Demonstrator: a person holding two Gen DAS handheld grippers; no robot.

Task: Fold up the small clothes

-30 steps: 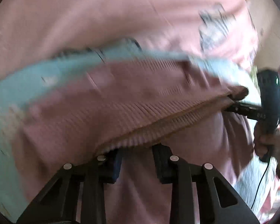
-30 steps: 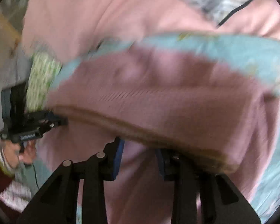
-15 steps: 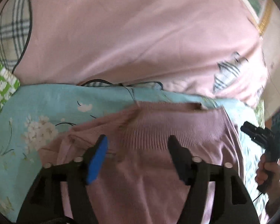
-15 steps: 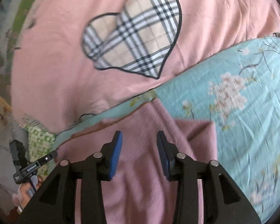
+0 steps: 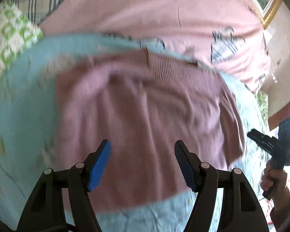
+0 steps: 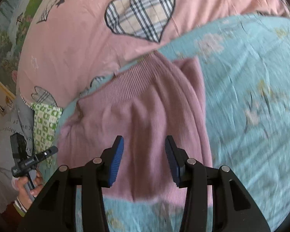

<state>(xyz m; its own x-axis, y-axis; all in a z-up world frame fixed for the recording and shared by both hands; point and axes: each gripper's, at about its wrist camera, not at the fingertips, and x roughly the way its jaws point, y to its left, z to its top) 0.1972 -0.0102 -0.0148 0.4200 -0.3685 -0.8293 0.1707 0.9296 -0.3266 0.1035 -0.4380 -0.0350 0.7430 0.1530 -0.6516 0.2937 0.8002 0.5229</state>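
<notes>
Left gripper point(image 5: 143, 162) is spread wide with nothing between the blue pads point(image 5: 98, 166), hovering over the near part of the pink knit garment point(image 5: 145, 116). The garment lies on the light-blue floral sheet point(image 5: 25, 116), ribbed hem point(image 5: 183, 71) at the far edge toward the pink duvet point(image 5: 145, 9). Right gripper point(image 6: 144, 158) has a narrower gap, also empty, above the same garment point(image 6: 141, 119). It looks already doubled over, with a second layer peeking out at the right point(image 6: 191, 71), so my read is one fold is done and both tools are clear of it. For the next fold I'd take the ribbed band point(image 6: 125, 85) or a side edge at two spaced points, pinch both layers together, lift only enough to clear the sheet, carry both sides over evenly and set down flat before letting go. The knit is soft and already wrinkled mid-panel, so dragging will likely bunch it. Hard to read: the left view is motion-blurred, so the fold lines and left edge of the garment are smeared. The near edge sits behind the gripper bodies in both views. Can't tell how many layers there are or where the sleeves went. In the left view the other tool point(image 5: 270, 145) shows at far right, too edge-on to read its jaws. The green patterned cloth point(image 6: 46, 123) and grey printed fabric point(image 6: 15, 123) are partly cut off.
</notes>
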